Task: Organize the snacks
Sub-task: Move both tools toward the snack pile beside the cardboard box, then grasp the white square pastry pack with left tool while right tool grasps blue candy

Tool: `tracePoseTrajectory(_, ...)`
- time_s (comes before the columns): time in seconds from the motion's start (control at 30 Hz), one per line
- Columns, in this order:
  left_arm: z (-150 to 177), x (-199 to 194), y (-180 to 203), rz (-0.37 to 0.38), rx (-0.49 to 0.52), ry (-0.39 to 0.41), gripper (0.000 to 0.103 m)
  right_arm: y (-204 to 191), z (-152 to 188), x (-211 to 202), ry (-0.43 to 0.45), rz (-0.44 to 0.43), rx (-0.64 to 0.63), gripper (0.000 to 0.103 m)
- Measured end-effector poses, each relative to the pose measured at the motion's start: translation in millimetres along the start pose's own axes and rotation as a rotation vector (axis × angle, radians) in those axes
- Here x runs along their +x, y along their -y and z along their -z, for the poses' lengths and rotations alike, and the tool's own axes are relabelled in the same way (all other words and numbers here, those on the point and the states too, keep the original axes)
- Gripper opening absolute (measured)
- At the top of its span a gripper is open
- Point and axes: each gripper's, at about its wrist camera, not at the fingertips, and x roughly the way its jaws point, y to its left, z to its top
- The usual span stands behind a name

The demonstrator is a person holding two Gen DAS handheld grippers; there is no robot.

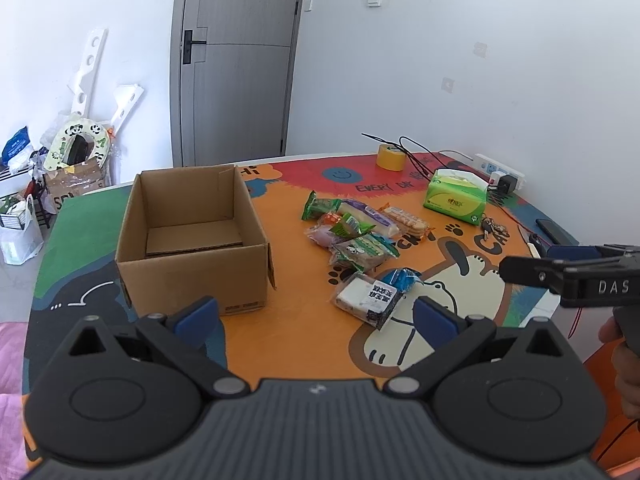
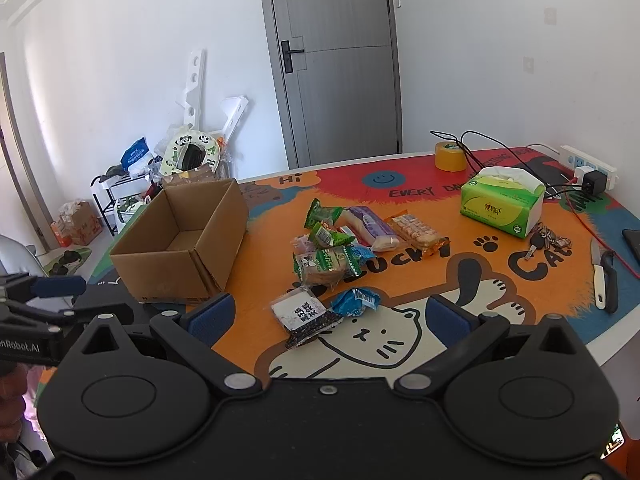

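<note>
Snacks [image 2: 340, 248] heaped, nearest packet [image 2: 306, 314] lying diagonally

Round table [image 2: 400, 280], loud cartoon cat mat. On it: open cardboard box [image 2: 180, 248], snack pile [image 2: 344, 248], tissue pack [image 2: 502, 204], tape roll [image 2: 450, 156], keys [image 2: 548, 238], knife [image 2: 598, 272], power strip [image 2: 588, 162].

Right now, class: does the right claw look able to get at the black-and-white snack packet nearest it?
Probably yes. The right claw is open and the black-and-white packet lies flat just ahead of it, with only the blue packet touching its side.
</note>
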Motion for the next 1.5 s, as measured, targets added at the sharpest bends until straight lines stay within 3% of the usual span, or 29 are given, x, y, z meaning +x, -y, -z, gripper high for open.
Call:
tracePoseTrajectory(0.4,-7.6,35.2,12.2,0.044,-0.004,0.010,0.102,23.3,14.3,25.1,-0.008,0.051,0.027,0.103)
tracePoseTrajectory(0.83,3.6,100.8,27.8,0.121,-0.020,-0.075,0.101,59.3,31.6,61.1,0.000,0.051,0.097,0.103)
tracePoseTrajectory(0.93,6.7,113.6,32.4,0.121,-0.014,-0.090,0.096,66.8,35.7,68.2,-0.009,0.043,0.120,0.103)
tracePoseTrajectory(1.2,16.1,155.5,36.4,0.124,-0.011,-0.178,0.085,79.1,47.7,95.8,-0.056,0.000,0.168,0.087)
tracePoseTrajectory(1.5,20.2,186.1,44.5,0.113,0.017,-0.214,0.084,84.9,47.8,121.9,-0.087,-0.050,0.175,0.072)
